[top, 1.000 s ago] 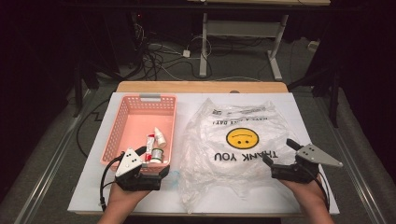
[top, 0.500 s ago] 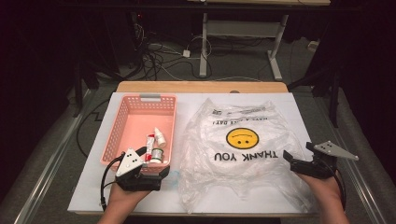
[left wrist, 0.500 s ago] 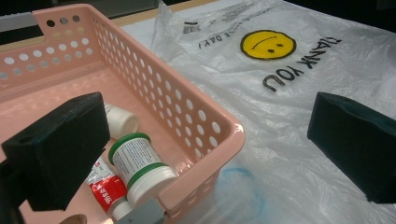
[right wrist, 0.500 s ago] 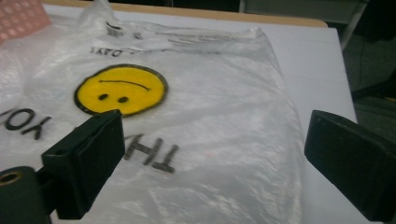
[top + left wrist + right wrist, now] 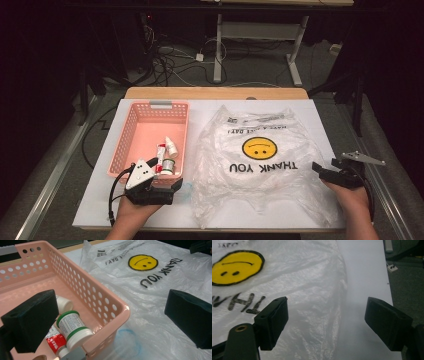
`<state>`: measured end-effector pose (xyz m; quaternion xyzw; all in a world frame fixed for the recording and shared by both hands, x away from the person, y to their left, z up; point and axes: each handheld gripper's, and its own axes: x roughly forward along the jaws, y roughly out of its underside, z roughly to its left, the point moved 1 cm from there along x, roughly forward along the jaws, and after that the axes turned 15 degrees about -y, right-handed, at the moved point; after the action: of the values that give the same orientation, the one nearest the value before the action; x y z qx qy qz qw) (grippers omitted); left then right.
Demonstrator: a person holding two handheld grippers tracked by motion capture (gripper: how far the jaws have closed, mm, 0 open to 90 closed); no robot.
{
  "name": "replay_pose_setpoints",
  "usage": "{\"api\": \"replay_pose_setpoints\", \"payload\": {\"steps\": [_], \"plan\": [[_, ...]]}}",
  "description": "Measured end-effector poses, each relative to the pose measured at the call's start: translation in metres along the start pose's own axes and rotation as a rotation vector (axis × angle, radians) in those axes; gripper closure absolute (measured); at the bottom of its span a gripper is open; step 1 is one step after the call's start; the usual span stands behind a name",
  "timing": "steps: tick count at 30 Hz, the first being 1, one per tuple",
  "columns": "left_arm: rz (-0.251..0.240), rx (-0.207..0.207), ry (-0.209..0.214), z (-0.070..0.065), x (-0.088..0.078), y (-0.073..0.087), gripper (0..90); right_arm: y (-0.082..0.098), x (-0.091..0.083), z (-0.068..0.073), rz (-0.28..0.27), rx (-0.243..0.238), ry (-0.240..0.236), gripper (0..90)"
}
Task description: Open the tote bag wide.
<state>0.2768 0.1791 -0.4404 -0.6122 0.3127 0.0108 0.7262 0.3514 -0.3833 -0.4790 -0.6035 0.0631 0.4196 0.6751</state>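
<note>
Bag [image 5: 260,165] edge sits at the right gripper [image 5: 325,322], lower middle of its view; its wide jaws, just closing, hold nothing. Pinch one thin layer only.

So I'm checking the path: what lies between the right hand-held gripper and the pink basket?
The clear plastic bag with the smiley face covers that stretch, seen in the high view, between the right hand-held gripper and the pink basket.

Lab: dark room, floor cables [image 5: 175,62], bare desk frame [image 5: 260,35].
</note>
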Motion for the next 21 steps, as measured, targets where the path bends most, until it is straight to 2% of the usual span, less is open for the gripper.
{"api": "replay_pose_setpoints", "payload": {"steps": [1, 3, 6, 9, 12, 16, 19, 20, 21], "plan": [[0.012, -0.014, -0.010, 0.0009, -0.0001, -0.0002, 0.0, 0.0004, 0.0020, -0.0031, 0.017, 0.024, 0.001, 24.2], [0.017, -0.038, -0.013, 0.0031, -0.0008, -0.0008, 0.0, 0.0003, 0.0024, -0.0030, 0.021, 0.032, 0.005, 27.7], [0.017, -0.028, -0.013, 0.0039, -0.0009, -0.0016, 0.0, 0.0003, 0.0044, -0.0025, 0.046, 0.027, 0.005, 35.5], [0.039, -0.026, -0.014, 0.0049, -0.0003, -0.0023, 0.0, 0.0009, 0.0060, 0.0000, 0.066, -0.003, -0.009, 44.9], [0.024, -0.029, -0.011, 0.0045, -0.0018, -0.0024, 0.0, 0.0015, 0.0064, 0.0024, 0.075, -0.011, -0.002, 52.9], [-0.006, -0.042, -0.010, 0.0037, -0.0041, -0.0014, 0.0, 0.0022, 0.0056, 0.0028, 0.080, -0.012, -0.013, 66.6], [0.000, -0.049, -0.002, 0.0039, -0.0041, -0.0014, 0.0, 0.0030, 0.0045, 0.0023, 0.084, -0.008, -0.027, 79.7], [0.005, -0.054, -0.008, 0.0041, -0.0042, -0.0014, 0.0, 0.0034, 0.0042, 0.0018, 0.083, -0.013, -0.041, 87.1], [0.013, -0.053, -0.005, 0.0048, -0.0043, -0.0018, 0.0, 0.0040, 0.0040, 0.0024, 0.089, -0.019, -0.056, 90.0]]}}
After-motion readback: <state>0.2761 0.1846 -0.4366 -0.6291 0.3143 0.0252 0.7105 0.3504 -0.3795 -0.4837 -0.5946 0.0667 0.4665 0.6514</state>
